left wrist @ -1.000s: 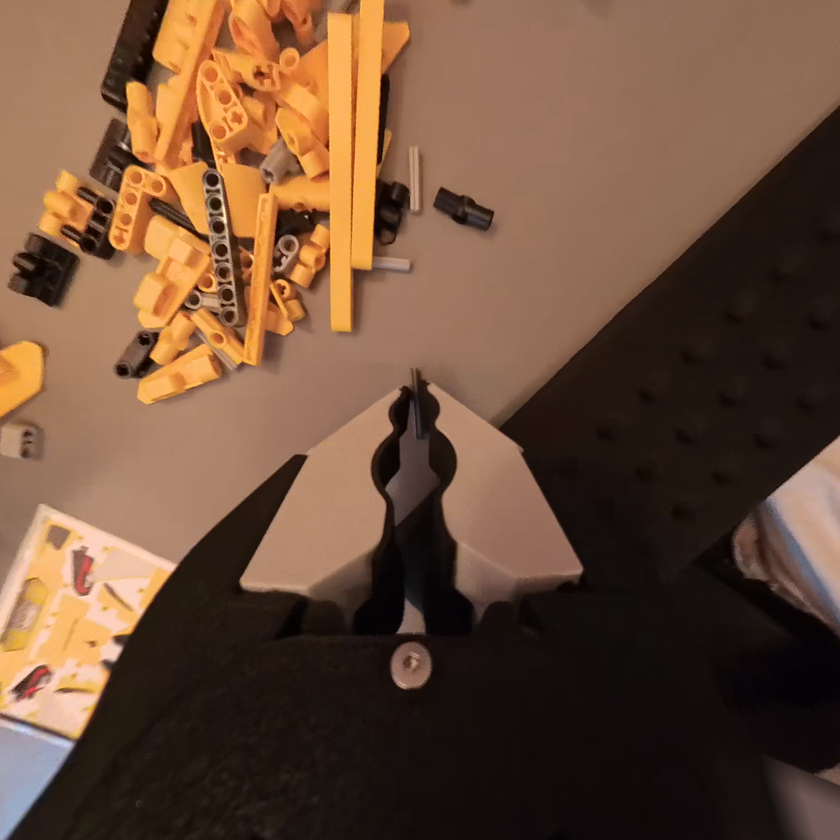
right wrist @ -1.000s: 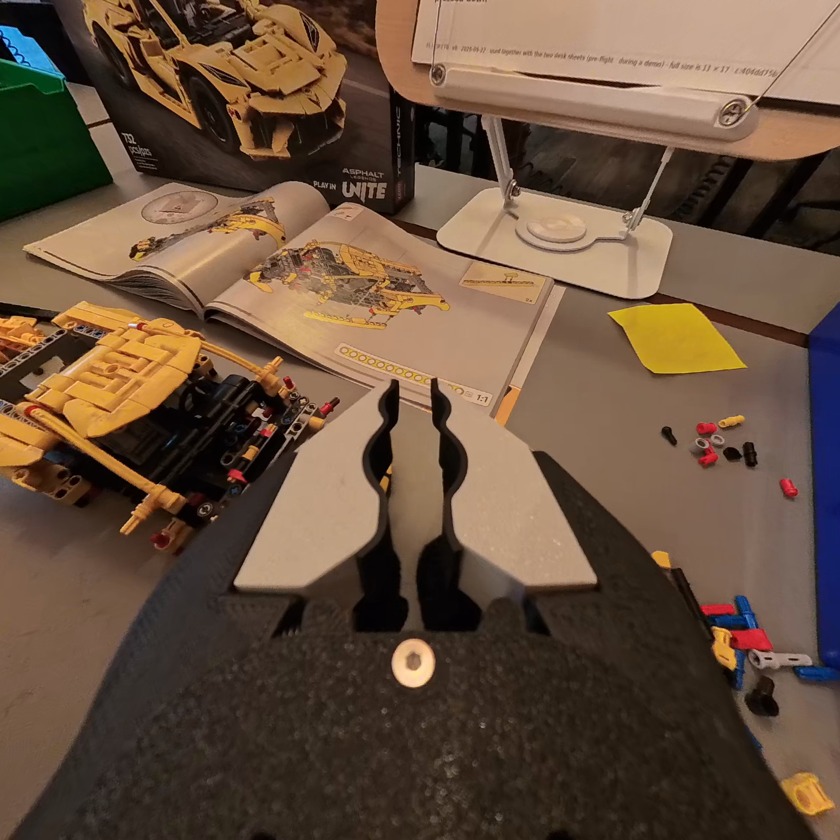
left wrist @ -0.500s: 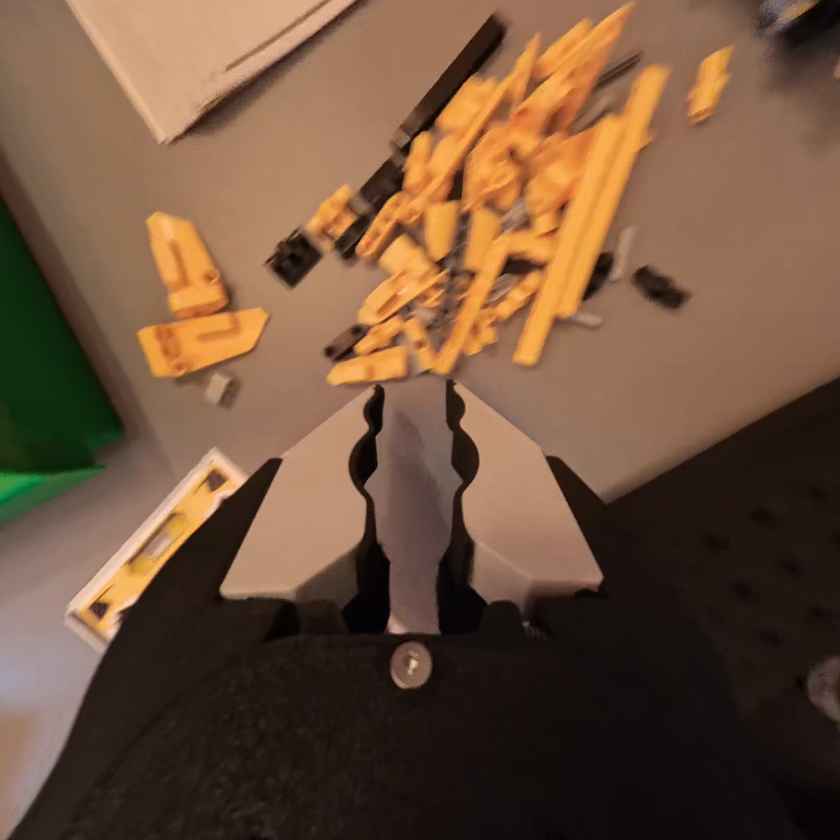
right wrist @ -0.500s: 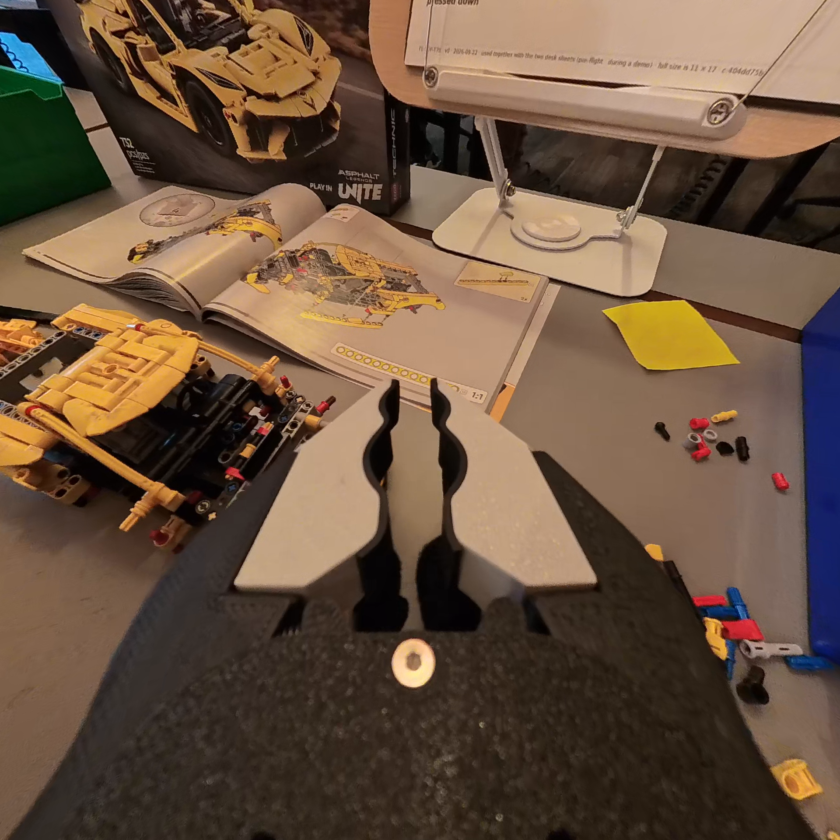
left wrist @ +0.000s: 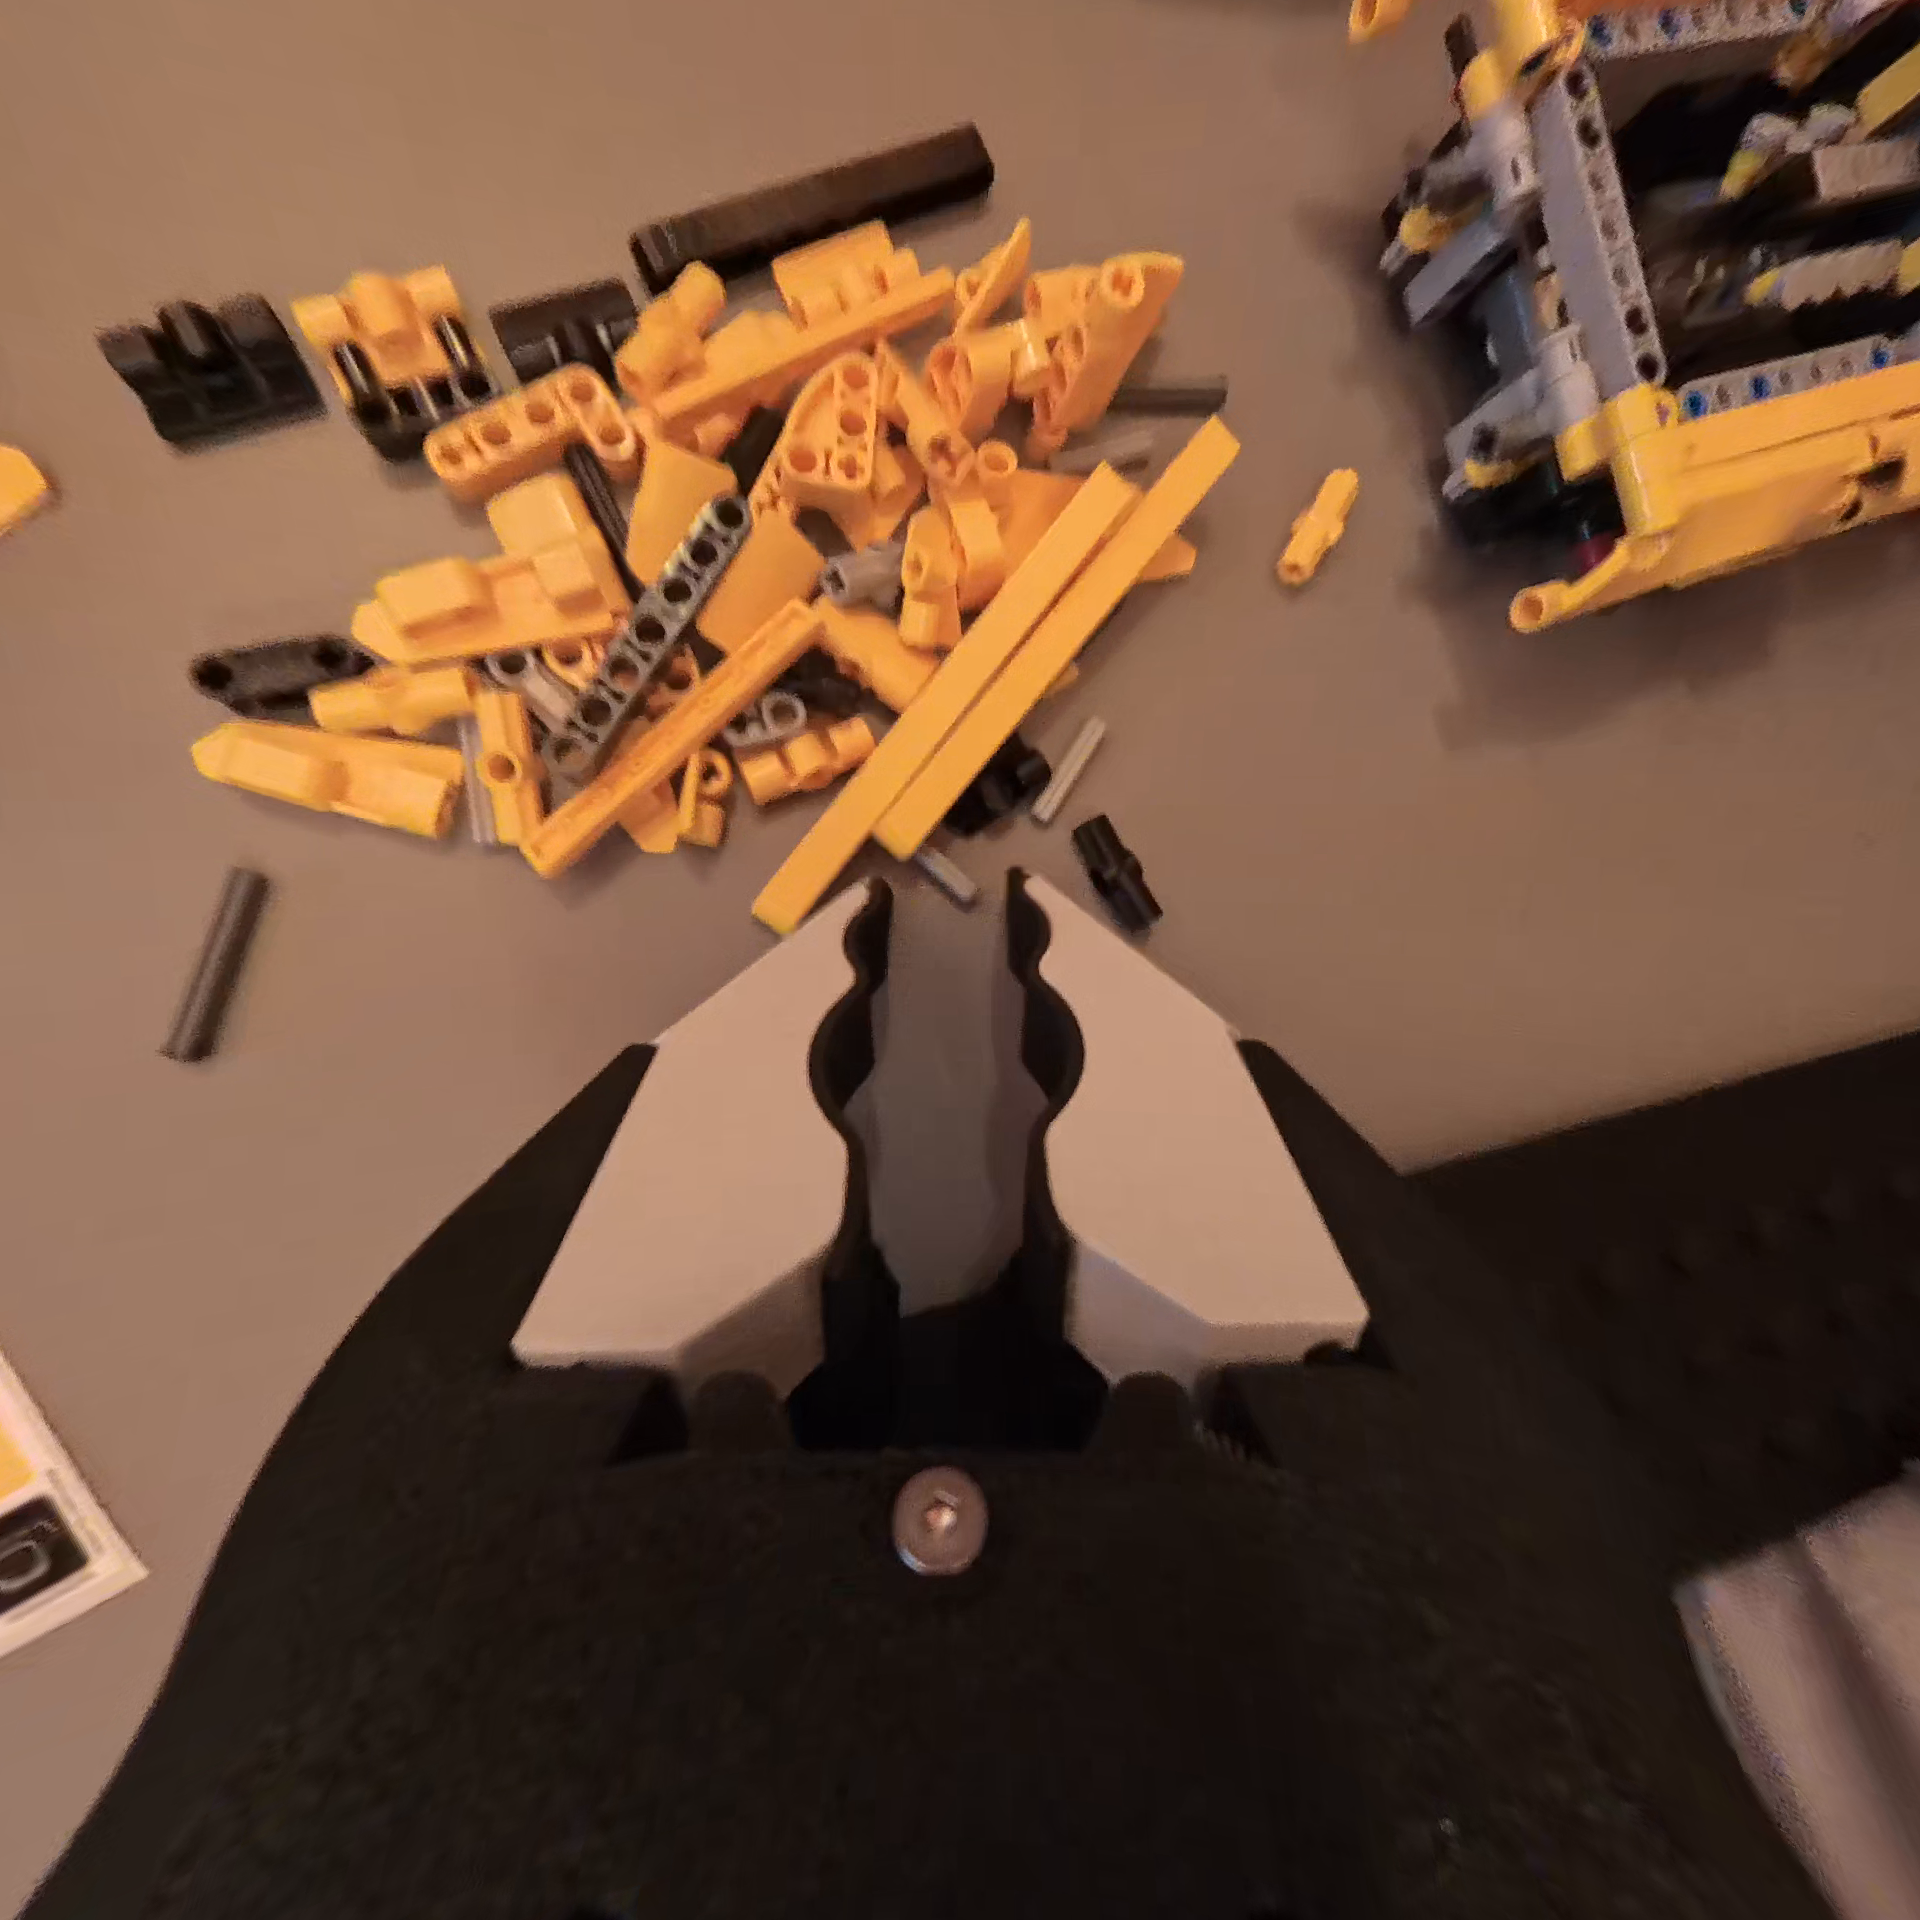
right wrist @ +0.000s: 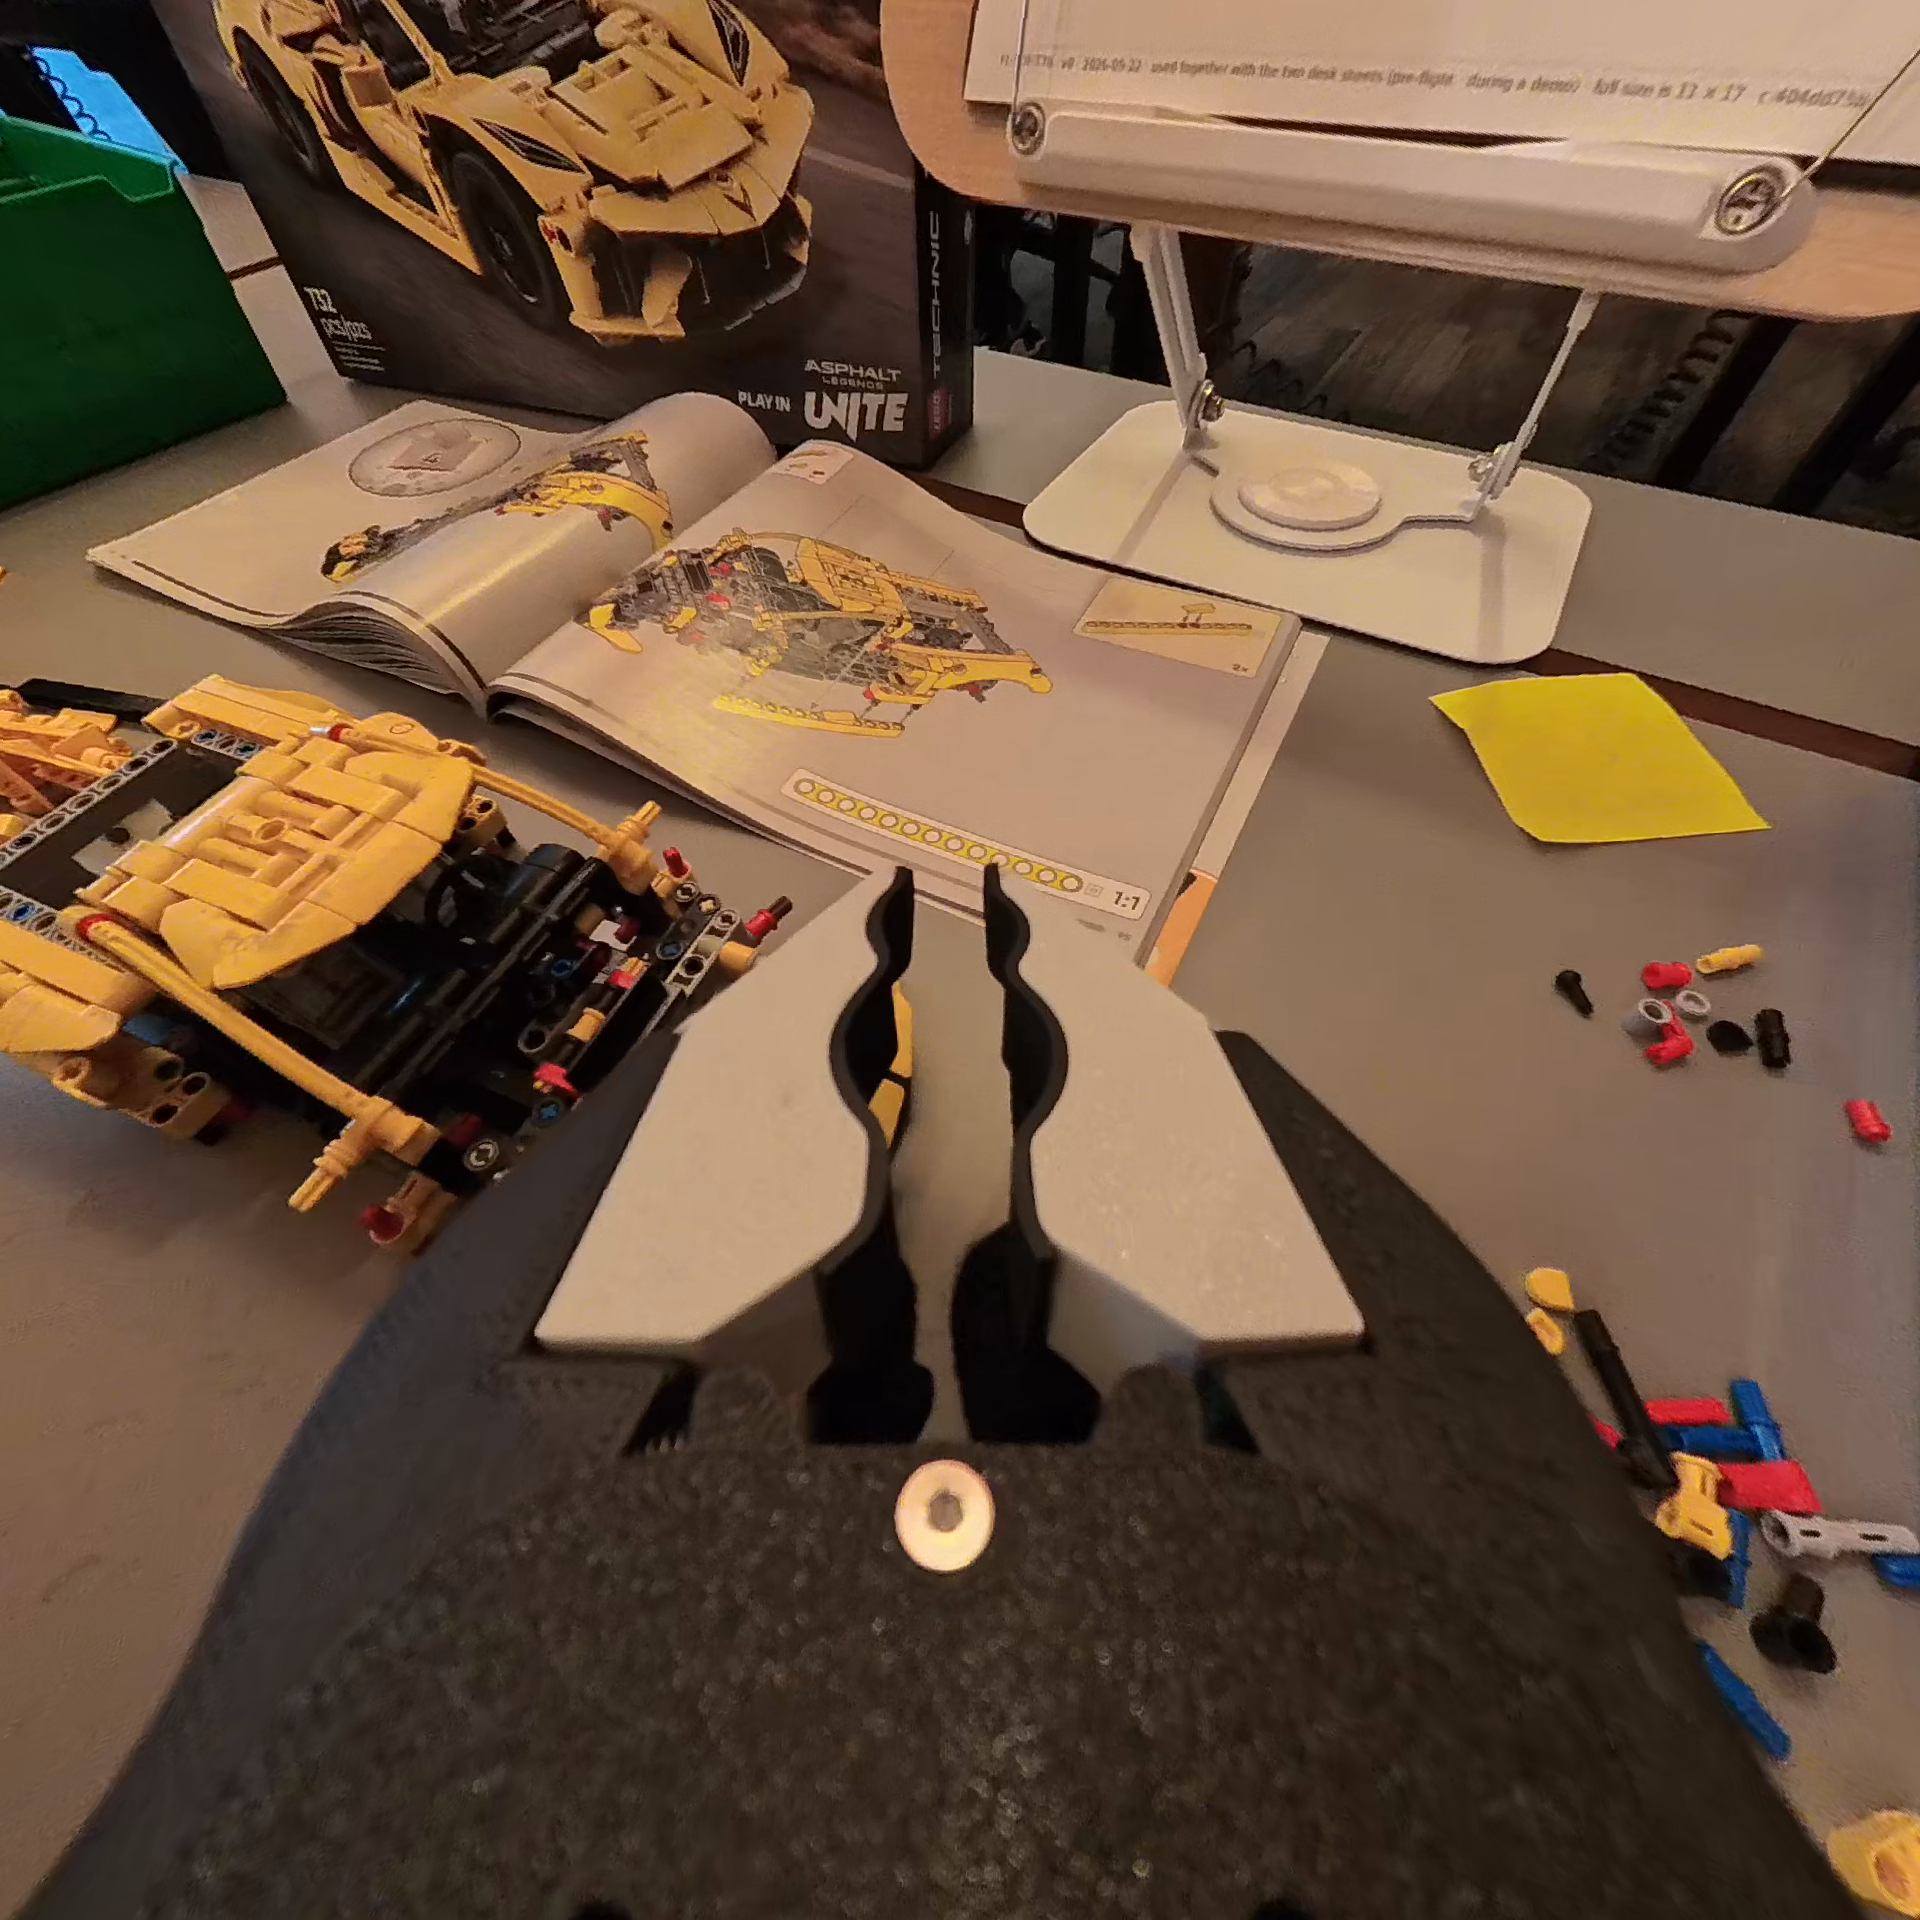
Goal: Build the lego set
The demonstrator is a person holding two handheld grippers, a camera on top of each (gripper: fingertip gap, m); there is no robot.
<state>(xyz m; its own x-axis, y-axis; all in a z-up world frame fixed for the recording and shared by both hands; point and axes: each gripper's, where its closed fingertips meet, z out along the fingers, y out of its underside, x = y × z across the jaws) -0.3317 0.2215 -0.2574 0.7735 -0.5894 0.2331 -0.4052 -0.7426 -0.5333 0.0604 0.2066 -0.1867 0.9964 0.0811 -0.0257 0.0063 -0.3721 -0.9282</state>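
Left gripper (left wrist: 948, 896) released, nothing between the jaws, hovering above the grey counter (left wrist: 1455, 935) at the near edge of a pile of loose pieces (left wrist: 727, 561), mostly yellow w/ some black and grey. Two long yellow beams (left wrist: 997, 686) lying side by side at the pile's right edge, near ends just left of the gripper tips. Small grey pin (left wrist: 948, 878) on the counter right at the tips, seen in the gap. Black connector (left wrist: 1117, 871) just right of the tips; grey rod (left wrist: 1070, 769) a bit farther. Dark rod (left wrist: 215, 964) alone to the near left, apart from the pile. Long black beam (left wrist: 810, 203) at the far edge. Single yellow pin (left wrist: 1317, 526) between the pile and the half-built car (left wrist: 1662, 343), far right. Corner of a printed sheet (left wrist: 42, 1538) at near left.

Right gripper (right wrist: 948, 883) also released, narrow gap, holding nothing; tips over the near edge of the open instruction booklet (right wrist: 727, 644). Car (right wrist: 291, 914) to the left, yellow body over a black frame, standing on the counter (right wrist: 1403, 1091). Set's box (right wrist: 582, 208) upright beyond the booklet, green bin (right wrist: 104, 312) far left. White stand (right wrist: 1320, 520) w/ paper sheets far right-centre; yellow sticky note (right wrist: 1600, 758) nearer, to its right. Small scatter of red, black, grey bits (right wrist: 1694, 1013) on the right; another cluster of blue, red, yellow pieces (right wrist: 1725, 1465) at near right.
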